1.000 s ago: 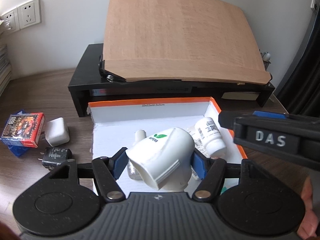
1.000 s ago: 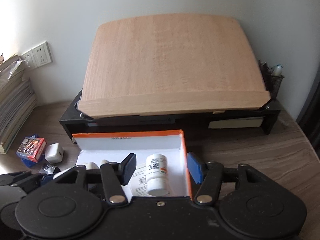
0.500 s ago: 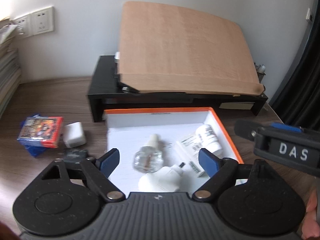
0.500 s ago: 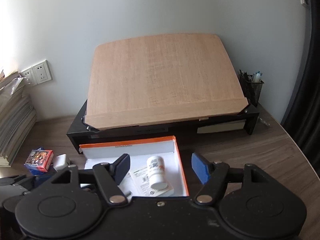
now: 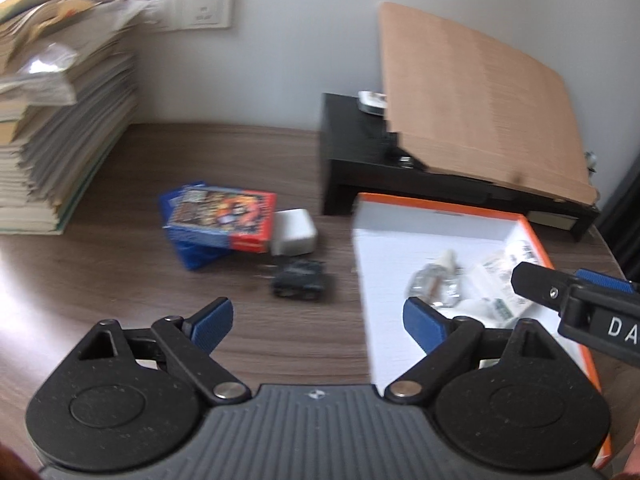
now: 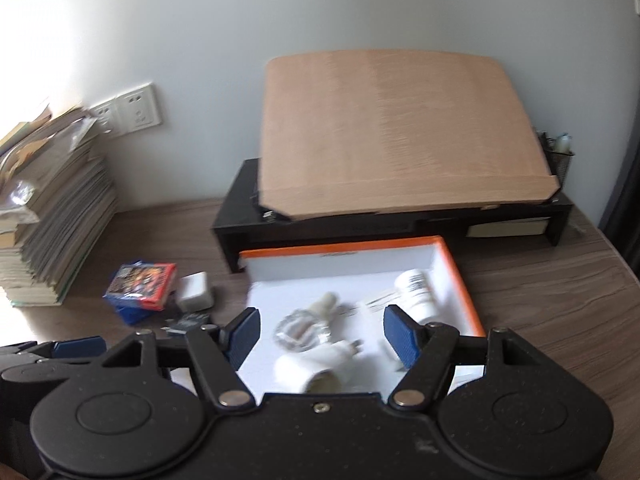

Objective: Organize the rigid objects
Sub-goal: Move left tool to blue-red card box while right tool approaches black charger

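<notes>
So the box (image 6: pixel 460 276) is filling up nicely: inside it there's a pill bottle (image 6: pixel 416 294) near the right wall, a clear glass bottle (image 6: pixel 304 326) around the middle, a white plug-in thing (image 6: pixel 316 366) at the near edge and some paper leaflet (image 6: pixel 374 304) between the two bottles. I'd call that roughly half done, maybe a bit more. Still out on the surface (image 5: pixel 120 300) to the left of the box: a card pack (image 5: pixel 224 218) sitting on something blue, a white charger (image 5: pixel 294 232) touching the pack's right end, and a small black adapter (image 5: pixel 300 280) just in front of the charger, closest to the box of the three. Both tongs are empty right now. The left tongs (image 5: pixel 318 320) have just been spreading apart and stand wide with nothing between them, hanging over bare surface just left of the box and aimed at the leftover pile. The right tongs (image 6: pixel 320 334) also just widened out, released, hovering over the near part of the box with the glass bottle showing behind the gap, not pinched. My guess is the adapter or charger goes in next, since they're nearest.
</notes>
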A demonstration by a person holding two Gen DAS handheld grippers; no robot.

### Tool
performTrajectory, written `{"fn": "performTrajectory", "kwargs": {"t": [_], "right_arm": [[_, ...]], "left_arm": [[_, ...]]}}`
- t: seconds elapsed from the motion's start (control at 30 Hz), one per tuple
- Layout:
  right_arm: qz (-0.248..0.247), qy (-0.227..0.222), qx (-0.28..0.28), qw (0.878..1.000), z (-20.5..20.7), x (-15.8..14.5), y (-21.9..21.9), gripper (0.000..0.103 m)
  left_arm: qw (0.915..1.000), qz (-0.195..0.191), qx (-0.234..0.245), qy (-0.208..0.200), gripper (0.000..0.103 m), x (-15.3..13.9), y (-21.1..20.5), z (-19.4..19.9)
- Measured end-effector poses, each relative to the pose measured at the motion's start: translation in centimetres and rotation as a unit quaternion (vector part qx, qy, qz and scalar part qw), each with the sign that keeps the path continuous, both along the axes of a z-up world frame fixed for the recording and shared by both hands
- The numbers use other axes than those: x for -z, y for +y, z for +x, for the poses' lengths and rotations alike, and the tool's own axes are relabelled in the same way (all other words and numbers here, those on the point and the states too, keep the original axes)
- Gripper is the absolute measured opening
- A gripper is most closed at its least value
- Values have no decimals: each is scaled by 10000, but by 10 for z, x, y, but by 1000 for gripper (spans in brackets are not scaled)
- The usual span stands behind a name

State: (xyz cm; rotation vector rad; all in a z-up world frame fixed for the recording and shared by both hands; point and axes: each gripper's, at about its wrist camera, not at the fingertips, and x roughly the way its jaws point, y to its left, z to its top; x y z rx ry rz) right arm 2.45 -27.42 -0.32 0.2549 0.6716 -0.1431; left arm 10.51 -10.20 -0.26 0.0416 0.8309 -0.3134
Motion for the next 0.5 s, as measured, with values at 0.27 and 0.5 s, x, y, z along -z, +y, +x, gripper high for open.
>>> {"fn": "performTrajectory", "kwargs": {"t": [0.27,0.5], "right_arm": [[-47,15,-275,9996,13,0,35,81],[-52,78,-281,9996,18,4,42,81]], "left_arm": [[9991,72,-429,-11,100,4,36,17],[9977,35,-675,-29,103,11,51,38]]}}
